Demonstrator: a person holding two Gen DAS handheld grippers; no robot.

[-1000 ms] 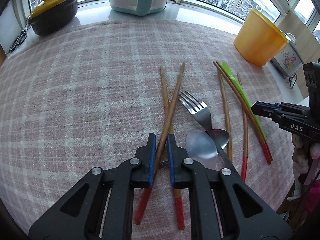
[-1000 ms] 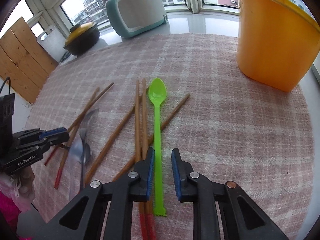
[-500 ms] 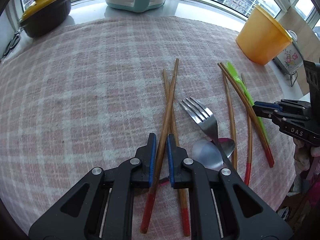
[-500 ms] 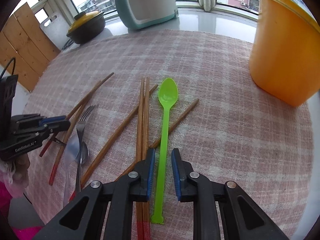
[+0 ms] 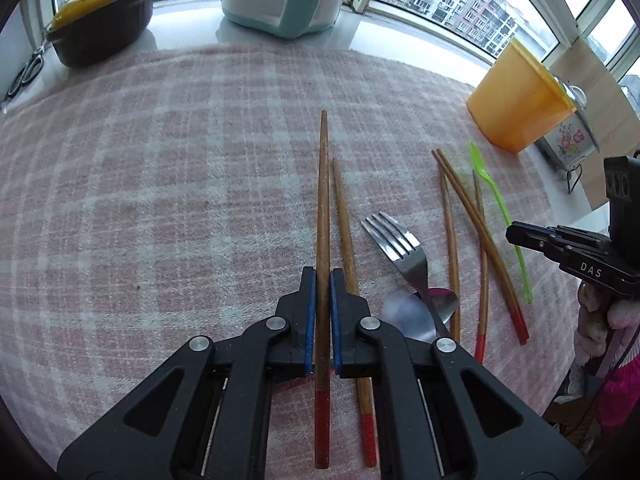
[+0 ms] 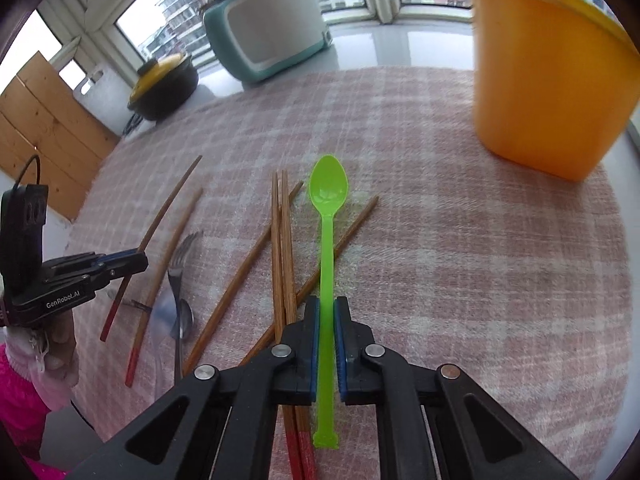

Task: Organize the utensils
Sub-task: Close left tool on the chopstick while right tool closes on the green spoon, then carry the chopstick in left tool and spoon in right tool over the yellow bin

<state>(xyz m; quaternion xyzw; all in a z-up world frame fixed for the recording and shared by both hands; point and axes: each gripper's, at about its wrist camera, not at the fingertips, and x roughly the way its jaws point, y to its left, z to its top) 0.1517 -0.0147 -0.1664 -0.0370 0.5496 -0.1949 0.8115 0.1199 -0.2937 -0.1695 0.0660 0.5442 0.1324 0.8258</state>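
Left wrist view: left gripper point(image 5: 323, 276) clamped on chopstick point(image 5: 322, 208), w/ a second chopstick point(image 5: 345, 232) just beside; fork point(image 5: 404, 252) nearby on checked cloth point(image 5: 160, 200). Right wrist view: right gripper point(image 6: 327, 308) clamped on green spoon point(image 6: 328, 232), orange bucket point(image 6: 548, 80) beyond.

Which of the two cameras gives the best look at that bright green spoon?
The right wrist view. There the green spoon runs up the middle of the picture, bowl to handle end, pinched in the right claw. In the left wrist view it is only a thin green sliver near the right edge, beside the chopsticks.
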